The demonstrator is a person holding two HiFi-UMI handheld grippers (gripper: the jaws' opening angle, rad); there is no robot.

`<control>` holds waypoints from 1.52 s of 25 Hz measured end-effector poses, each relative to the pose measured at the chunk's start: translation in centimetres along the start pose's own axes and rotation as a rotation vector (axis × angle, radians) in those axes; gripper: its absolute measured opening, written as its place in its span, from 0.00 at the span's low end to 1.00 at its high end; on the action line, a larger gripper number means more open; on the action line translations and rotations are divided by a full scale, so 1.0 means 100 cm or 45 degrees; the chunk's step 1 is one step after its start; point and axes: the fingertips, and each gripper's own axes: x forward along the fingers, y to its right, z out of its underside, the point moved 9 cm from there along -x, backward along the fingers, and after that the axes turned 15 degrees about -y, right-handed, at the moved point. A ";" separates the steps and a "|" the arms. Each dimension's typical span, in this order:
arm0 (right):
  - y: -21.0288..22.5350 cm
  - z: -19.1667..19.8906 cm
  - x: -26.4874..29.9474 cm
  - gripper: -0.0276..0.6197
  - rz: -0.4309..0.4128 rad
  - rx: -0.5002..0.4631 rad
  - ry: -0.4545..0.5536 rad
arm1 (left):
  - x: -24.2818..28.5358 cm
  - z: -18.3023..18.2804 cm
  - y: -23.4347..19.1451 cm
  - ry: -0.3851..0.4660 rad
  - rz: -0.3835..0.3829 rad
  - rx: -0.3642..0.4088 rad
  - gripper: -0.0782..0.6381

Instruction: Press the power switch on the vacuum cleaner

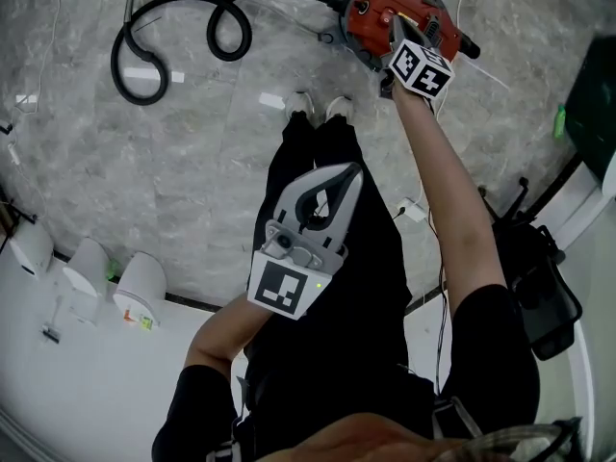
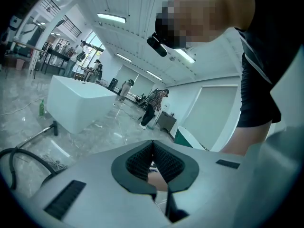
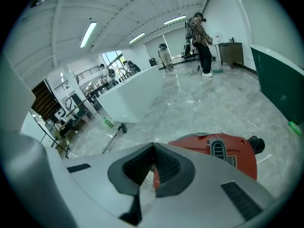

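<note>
The red vacuum cleaner (image 1: pixel 371 17) stands on the marble floor at the top of the head view, with its black hose (image 1: pixel 183 22) looping off to the left. My right gripper (image 1: pixel 394 19) is shut and empty, and its tip lies over the vacuum's top. In the right gripper view the red body (image 3: pixel 228 156) with a black oval button (image 3: pixel 217 149) sits just beyond and right of the closed right gripper (image 3: pixel 153 146). Whether it touches, I cannot tell. My left gripper (image 1: pixel 356 169) is shut, empty and held near the person's body; in its own view the left gripper (image 2: pixel 152 142) points across the hall.
The person's shoes (image 1: pixel 318 106) stand right before the vacuum. A white cable (image 1: pixel 409 208) and a black bag (image 1: pixel 539 292) lie at the right, and a dark green panel (image 1: pixel 589 94) stands there. White rounded objects (image 1: pixel 96 272) line the lower left. A white counter (image 2: pixel 78 103) and distant people stand in the hall.
</note>
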 end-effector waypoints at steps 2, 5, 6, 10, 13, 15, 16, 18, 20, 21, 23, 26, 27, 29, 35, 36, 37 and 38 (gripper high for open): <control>-0.013 -0.008 -0.029 0.07 -0.018 -0.043 0.043 | -0.006 -0.004 0.006 0.004 0.025 0.012 0.13; -0.039 -0.010 -0.079 0.07 -0.053 -0.069 0.087 | -0.026 -0.015 0.016 -0.007 0.057 0.009 0.13; -0.049 -0.011 -0.095 0.07 -0.072 -0.068 0.099 | -0.033 -0.021 0.019 -0.004 0.065 0.024 0.13; -0.084 -0.019 -0.162 0.07 -0.120 -0.131 0.180 | -0.052 -0.041 0.027 0.028 0.103 0.124 0.13; -0.113 -0.012 -0.216 0.07 -0.156 -0.129 0.246 | -0.070 -0.047 0.030 0.034 0.127 0.160 0.13; -0.132 -0.002 -0.256 0.07 -0.185 -0.073 0.288 | -0.083 -0.053 0.032 0.039 0.137 0.169 0.13; -0.142 0.004 -0.276 0.07 -0.197 -0.046 0.308 | -0.090 -0.056 0.032 0.042 0.137 0.172 0.13; -0.165 0.013 -0.318 0.07 -0.218 -0.011 0.348 | -0.103 -0.066 0.033 0.054 0.130 0.190 0.13; -0.191 0.021 -0.357 0.07 -0.243 -0.012 0.392 | -0.117 -0.080 0.034 0.088 0.127 0.220 0.13; -0.205 0.027 -0.376 0.07 -0.257 -0.026 0.406 | -0.125 -0.086 0.036 0.109 0.126 0.231 0.13; -0.229 0.039 -0.409 0.07 -0.276 -0.075 0.416 | -0.143 -0.096 0.044 0.136 0.122 0.246 0.13; -0.252 0.031 -0.448 0.07 -0.277 -0.176 0.468 | -0.153 -0.111 0.056 0.187 0.145 0.275 0.13; -0.257 0.024 -0.461 0.07 -0.276 -0.221 0.506 | -0.154 -0.119 0.060 0.203 0.152 0.267 0.13; -0.265 0.017 -0.487 0.07 -0.257 -0.318 0.591 | -0.157 -0.132 0.066 0.256 0.163 0.241 0.13; -0.252 0.006 -0.536 0.07 -0.133 -0.394 0.790 | -0.150 -0.156 0.081 0.334 0.126 0.293 0.13; -0.247 -0.002 -0.542 0.07 -0.120 -0.400 0.812 | -0.146 -0.163 0.089 0.330 0.136 0.315 0.13; -0.244 -0.010 -0.548 0.07 -0.106 -0.409 0.838 | -0.142 -0.173 0.098 0.330 0.150 0.337 0.13; -0.242 -0.017 -0.553 0.07 -0.093 -0.420 0.865 | -0.139 -0.183 0.106 0.343 0.169 0.364 0.13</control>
